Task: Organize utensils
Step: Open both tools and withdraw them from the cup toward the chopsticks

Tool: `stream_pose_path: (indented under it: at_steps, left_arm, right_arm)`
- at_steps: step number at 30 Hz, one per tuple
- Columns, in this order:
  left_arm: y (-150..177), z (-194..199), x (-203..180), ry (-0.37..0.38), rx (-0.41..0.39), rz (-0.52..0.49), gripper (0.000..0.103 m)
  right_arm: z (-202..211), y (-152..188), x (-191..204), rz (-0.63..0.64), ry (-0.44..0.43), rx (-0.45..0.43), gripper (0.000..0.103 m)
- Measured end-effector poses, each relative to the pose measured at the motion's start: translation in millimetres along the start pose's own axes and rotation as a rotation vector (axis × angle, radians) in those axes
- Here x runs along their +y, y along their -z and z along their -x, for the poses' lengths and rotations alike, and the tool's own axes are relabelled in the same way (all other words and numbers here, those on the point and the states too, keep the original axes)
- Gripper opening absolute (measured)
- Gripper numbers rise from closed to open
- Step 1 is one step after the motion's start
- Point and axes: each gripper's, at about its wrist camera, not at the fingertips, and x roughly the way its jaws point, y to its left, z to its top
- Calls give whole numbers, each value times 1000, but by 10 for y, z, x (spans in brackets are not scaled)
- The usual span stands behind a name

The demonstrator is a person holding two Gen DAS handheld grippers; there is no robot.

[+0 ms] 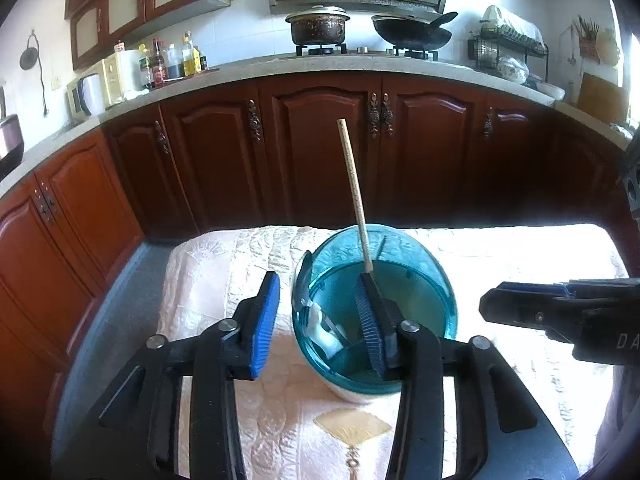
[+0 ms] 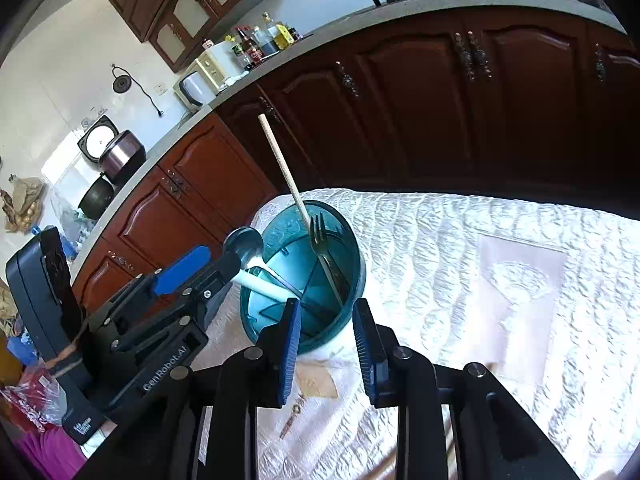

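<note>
A round teal utensil holder (image 1: 420, 300) (image 2: 352, 276) stands on the white quilted cloth. A wooden chopstick (image 1: 354, 188) (image 2: 282, 164) leans out of it. A metal fork (image 2: 323, 246) stands in it, tines up. A spoon with a white handle (image 2: 260, 278) and metal bowl (image 2: 243, 245) rests in it and sticks out over its left rim. My left gripper (image 1: 320, 322) (image 2: 216, 268) is open; its right finger is inside the holder, its left finger outside, next to the spoon. My right gripper (image 2: 327, 344) (image 1: 520, 304) is open and empty, just in front of the holder.
The table's white quilted cloth (image 2: 480, 280) stretches to the right of the holder. Dark wood kitchen cabinets (image 1: 320, 148) run behind the table under a countertop with bottles (image 1: 176, 60), a pot (image 1: 318, 26) and a wok (image 1: 412, 32).
</note>
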Motion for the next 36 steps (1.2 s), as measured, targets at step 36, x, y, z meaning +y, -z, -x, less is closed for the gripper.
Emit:
stream_pose_path:
  at_steps: [36]
  left_arm:
    - [548, 427, -556, 276, 180, 45, 58]
  right_arm:
    - [732, 1056, -503, -102, 266, 29, 41]
